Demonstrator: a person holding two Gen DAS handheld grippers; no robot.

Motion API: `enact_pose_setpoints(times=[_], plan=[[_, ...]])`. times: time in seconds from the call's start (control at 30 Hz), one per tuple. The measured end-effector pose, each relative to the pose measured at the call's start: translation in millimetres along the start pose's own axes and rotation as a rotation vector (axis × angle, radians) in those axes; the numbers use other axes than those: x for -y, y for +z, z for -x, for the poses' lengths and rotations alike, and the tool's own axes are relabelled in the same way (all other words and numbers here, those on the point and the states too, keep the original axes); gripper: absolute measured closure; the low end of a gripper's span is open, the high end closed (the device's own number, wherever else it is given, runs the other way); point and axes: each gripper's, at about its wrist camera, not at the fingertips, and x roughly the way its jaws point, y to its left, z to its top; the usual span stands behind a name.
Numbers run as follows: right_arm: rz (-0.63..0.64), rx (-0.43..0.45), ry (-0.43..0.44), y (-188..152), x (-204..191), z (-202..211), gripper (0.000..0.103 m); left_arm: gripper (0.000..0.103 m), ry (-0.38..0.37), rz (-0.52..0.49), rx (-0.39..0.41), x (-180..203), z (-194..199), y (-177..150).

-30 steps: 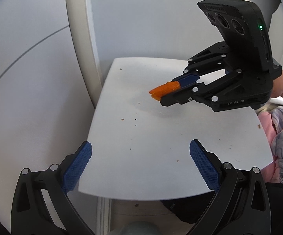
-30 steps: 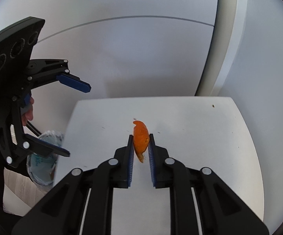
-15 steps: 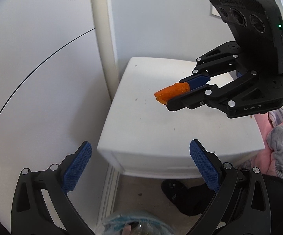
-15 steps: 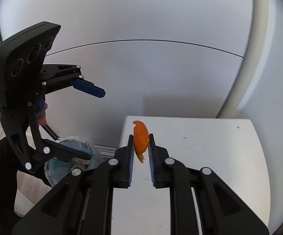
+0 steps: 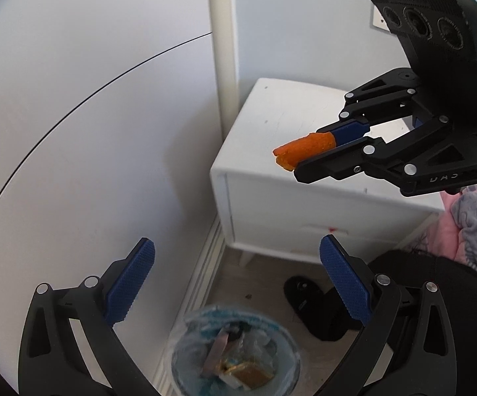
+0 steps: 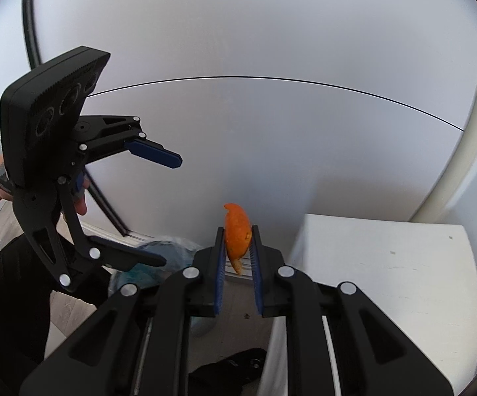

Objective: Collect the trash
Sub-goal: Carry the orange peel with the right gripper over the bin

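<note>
My right gripper [image 6: 237,231] is shut on an orange peel [image 6: 236,231] and holds it in the air, left of the white nightstand [image 6: 387,264]. In the left wrist view the peel [image 5: 304,150] sticks out of the right gripper [image 5: 307,151] past the nightstand's [image 5: 271,112] left front corner. A small bin lined with a blue bag [image 5: 235,353] stands on the floor below, holding wrappers. It also shows in the right wrist view [image 6: 162,257], partly hidden. My left gripper [image 5: 237,283] is open and empty above the bin; it also shows in the right wrist view [image 6: 169,208].
A grey-white wardrobe door [image 5: 90,132] stands on the left, with a white post [image 5: 222,49] beside the nightstand. A black slipper [image 5: 307,300] lies on the wooden floor. Pink and grey bedding [image 5: 472,224] is at the right edge.
Both grippers have moved left and back off the nightstand top. The right gripper still holds the peel, now past the nightstand's edge. The bin has come into view below the left gripper.
</note>
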Motion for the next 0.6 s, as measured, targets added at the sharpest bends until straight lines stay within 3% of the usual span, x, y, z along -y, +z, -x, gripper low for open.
enact_pose_setpoints(times=[0.6], plan=[[0.026,-0.027,0.101,2.2,-78.6,-47.6,0.088,0.006,0.103,0.122,-0.02,-21.0,60.9,-103.1]])
